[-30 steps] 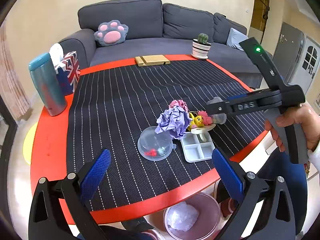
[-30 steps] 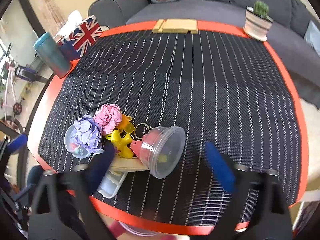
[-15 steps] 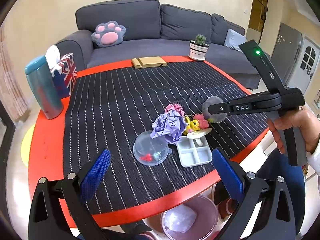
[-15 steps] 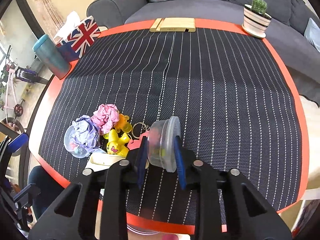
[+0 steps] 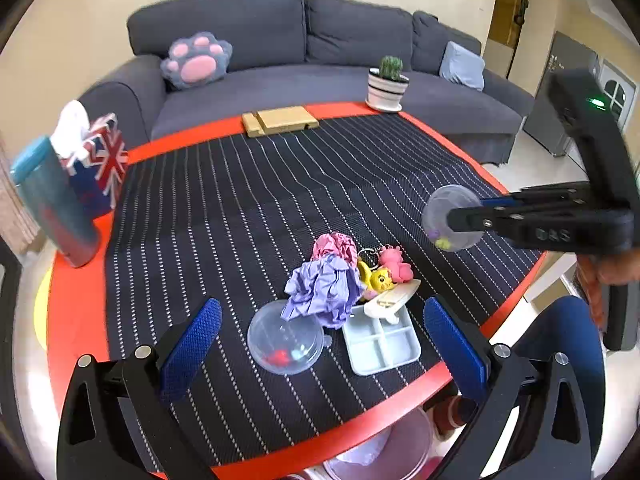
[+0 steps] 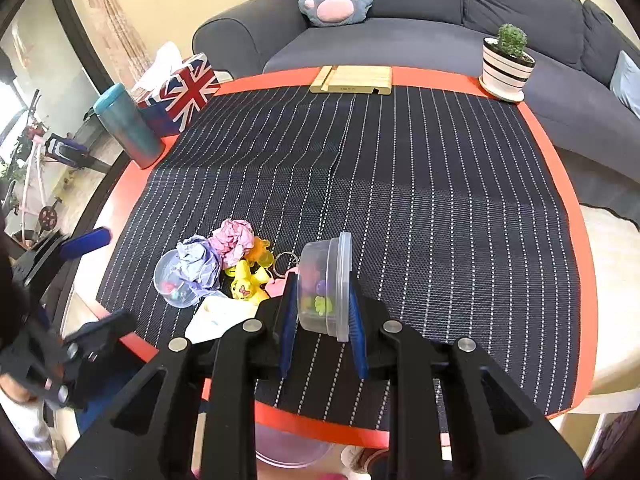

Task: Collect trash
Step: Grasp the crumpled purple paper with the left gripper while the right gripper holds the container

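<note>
My right gripper is shut on a clear lidded plastic cup holding small coloured bits, lifted above the table; it also shows in the left wrist view. My left gripper is open and empty over the near table edge. Below it lie a purple paper ball, a pink paper ball, a second clear cup, a pale divided tray, toy keychains and a flat wooden stick. A pink bin with white paper stands under the table.
The round red table has a black striped mat. At the far side stand a teal tumbler, a Union Jack tissue box, a wooden stand and a potted cactus. A grey sofa is behind.
My right gripper closed on the lidded cup, tipped it on its side and lifted it off the mat, away from the pile. My left gripper stayed open and shifted only a little.
</note>
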A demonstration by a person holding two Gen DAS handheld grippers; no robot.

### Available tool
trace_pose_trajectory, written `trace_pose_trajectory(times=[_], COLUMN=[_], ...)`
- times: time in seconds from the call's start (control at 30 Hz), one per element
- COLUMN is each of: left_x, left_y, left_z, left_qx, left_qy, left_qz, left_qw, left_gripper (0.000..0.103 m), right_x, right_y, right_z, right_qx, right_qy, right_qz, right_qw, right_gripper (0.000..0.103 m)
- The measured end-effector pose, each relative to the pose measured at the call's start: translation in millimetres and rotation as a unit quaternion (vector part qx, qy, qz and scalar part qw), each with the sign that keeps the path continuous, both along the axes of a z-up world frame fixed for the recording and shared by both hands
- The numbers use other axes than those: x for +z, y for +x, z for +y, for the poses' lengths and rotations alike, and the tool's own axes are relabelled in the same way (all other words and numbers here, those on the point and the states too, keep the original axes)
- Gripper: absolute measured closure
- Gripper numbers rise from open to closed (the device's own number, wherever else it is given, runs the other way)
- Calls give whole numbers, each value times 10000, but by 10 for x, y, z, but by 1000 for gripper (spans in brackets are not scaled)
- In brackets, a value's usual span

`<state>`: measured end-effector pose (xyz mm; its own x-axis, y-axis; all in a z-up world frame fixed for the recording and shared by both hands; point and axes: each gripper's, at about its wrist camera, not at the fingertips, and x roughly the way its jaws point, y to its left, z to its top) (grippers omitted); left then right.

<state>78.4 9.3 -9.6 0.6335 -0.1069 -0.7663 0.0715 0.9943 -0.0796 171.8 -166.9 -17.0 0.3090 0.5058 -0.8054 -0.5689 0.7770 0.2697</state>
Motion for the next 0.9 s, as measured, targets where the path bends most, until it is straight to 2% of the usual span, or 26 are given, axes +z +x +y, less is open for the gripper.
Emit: trace_pose_trajectory(times=[0.3,0.57,0.6,0.63,0.8,0.87,0.9], left_x=[-139,-307,-324,-341,-395,-411,-417], left_y=[435,598,605,615,632,628,629], left_z=[31,18,19,21,17,19,21], left_qx=[-120,-176,-178,-182,-204,-225,-227], left_qy=[-134,-250,-277,-316,-430,-472,-476], left_qz=[757,1149,1172,1205,1289,1297,1310], left_qw=[9970,9929,9926,9920,9905,9902,9900], left_gripper=[6,7,12,22,36,46,54], right_x=[16,-21,-26,-28,-42,-50,-52], right_y=[-5,9,9,9,6,4,3], right_z=[-133,-178,-175,-174,-164,-158,-157], right_qx=[-13,-6,1,6,30,36,40], right_qy=[46,51,54,57,78,81,90], right_qz=[13,52,59,62,81,86,89], right_qw=[10000,10000,10000,10000,9999,9999,9999], right_gripper=[80,80,80,80,80,80,80])
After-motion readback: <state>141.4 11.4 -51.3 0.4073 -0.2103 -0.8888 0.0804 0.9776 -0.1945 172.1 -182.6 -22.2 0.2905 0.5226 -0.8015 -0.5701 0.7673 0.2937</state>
